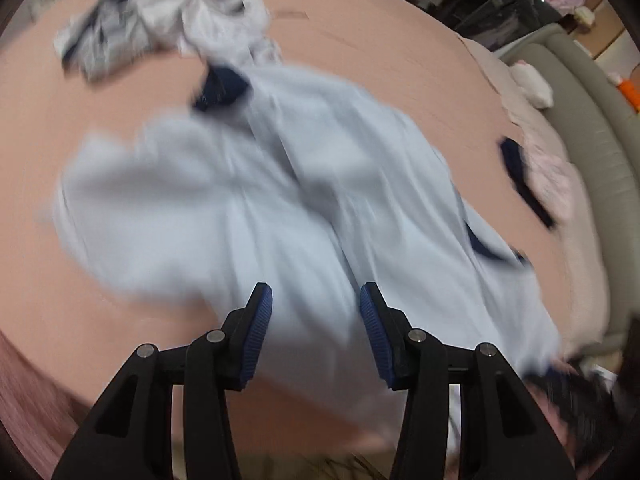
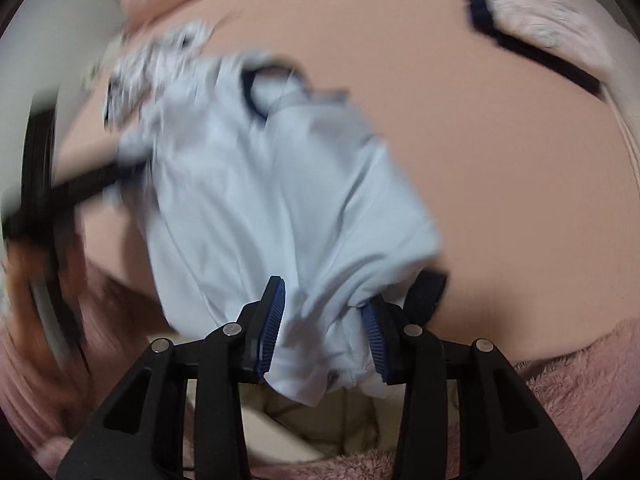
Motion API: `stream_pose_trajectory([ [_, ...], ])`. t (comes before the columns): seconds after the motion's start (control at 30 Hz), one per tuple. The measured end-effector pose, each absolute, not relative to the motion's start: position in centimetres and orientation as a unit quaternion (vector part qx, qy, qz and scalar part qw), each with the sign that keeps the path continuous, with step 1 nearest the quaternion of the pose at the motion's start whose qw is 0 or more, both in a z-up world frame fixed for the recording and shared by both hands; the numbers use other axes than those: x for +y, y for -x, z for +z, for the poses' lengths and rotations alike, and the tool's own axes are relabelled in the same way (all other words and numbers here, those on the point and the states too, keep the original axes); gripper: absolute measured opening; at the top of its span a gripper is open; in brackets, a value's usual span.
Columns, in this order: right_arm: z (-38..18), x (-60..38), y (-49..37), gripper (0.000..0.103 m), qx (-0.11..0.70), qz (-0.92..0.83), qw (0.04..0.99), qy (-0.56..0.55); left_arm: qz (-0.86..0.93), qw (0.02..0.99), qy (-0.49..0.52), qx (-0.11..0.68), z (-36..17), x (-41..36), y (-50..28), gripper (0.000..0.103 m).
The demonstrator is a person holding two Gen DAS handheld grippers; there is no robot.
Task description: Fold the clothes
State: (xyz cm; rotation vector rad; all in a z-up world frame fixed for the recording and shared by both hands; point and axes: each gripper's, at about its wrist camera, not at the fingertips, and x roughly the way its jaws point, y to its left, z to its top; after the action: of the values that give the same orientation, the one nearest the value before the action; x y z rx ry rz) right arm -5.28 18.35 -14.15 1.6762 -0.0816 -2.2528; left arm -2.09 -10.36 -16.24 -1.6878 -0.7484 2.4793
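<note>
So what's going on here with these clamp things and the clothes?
A person is folding laundry on a bed, with a handheld gripper in each hand. Both work on a pale blue shirt spread on the pink sheet. The right gripper has a bunch of the shirt's edge between its pads; the left gripper is open, over the cloth. A crumpled pile of other clothes waits farther up the bed.

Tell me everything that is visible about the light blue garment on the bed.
The light blue garment is thin, soft-looking cloth with dark navy trim at what looks like the neck and at some edges. It lies wrinkled and partly spread on the pink bed sheet; its near edge hangs past the bed edge. Bunched cloth sits between the pads of the right gripper. The left gripper stands open over it. A crumpled grey-white pile lies beside its far end. The views are blurred.
</note>
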Motion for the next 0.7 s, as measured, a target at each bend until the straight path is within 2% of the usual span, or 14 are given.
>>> stream_pose_trajectory([
  [0.17, -15.1, 17.8, 8.2, 0.044, 0.013, -0.818, 0.119, -0.562, 0.791, 0.063, 0.552, -0.259, -15.8, -7.4, -1.9, 0.049],
  [0.3, -12.1, 18.3, 8.8, 0.045, 0.008, -0.843, 0.132, -0.522, 0.760, 0.109, 0.574, -0.284, -15.9, -3.3, -0.4, 0.053],
  [0.37, -11.1, 18.6, 9.2, 0.052, 0.021, -0.854, 0.126, -0.505, 0.752, 0.122, 0.582, -0.285, -16.5, -2.0, -0.2, 0.053],
  [0.5, -12.5, 19.2, 11.5, 0.056, 0.010, -0.855, 0.114, -0.505, 0.751, 0.121, 0.586, -0.279, -18.1, -0.9, 0.0, 0.052],
  [0.53, -13.7, 19.0, 12.1, 0.066, 0.023, -0.852, 0.104, -0.512, 0.751, 0.112, 0.588, -0.277, -18.6, -0.9, 0.1, 0.049],
  [0.57, -14.9, 18.7, 12.6, 0.067, 0.039, -0.848, 0.093, -0.520, 0.755, 0.105, 0.587, -0.272, -18.8, -1.2, 0.1, 0.043],
  [0.6, -15.3, 18.7, 12.5, 0.067, 0.048, -0.842, 0.094, -0.529, 0.761, 0.098, 0.585, -0.263, -18.8, -1.7, -0.2, 0.033],
  [0.63, -15.7, 18.8, 12.3, 0.060, 0.055, -0.835, 0.097, -0.539, 0.767, 0.090, 0.583, -0.254, -18.8, -2.2, -0.4, 0.028],
  [0.7, -16.4, 19.0, 11.8, 0.056, 0.069, -0.821, 0.103, -0.557, 0.771, 0.080, 0.581, -0.247, -19.1, -2.6, -0.2, 0.016],
])
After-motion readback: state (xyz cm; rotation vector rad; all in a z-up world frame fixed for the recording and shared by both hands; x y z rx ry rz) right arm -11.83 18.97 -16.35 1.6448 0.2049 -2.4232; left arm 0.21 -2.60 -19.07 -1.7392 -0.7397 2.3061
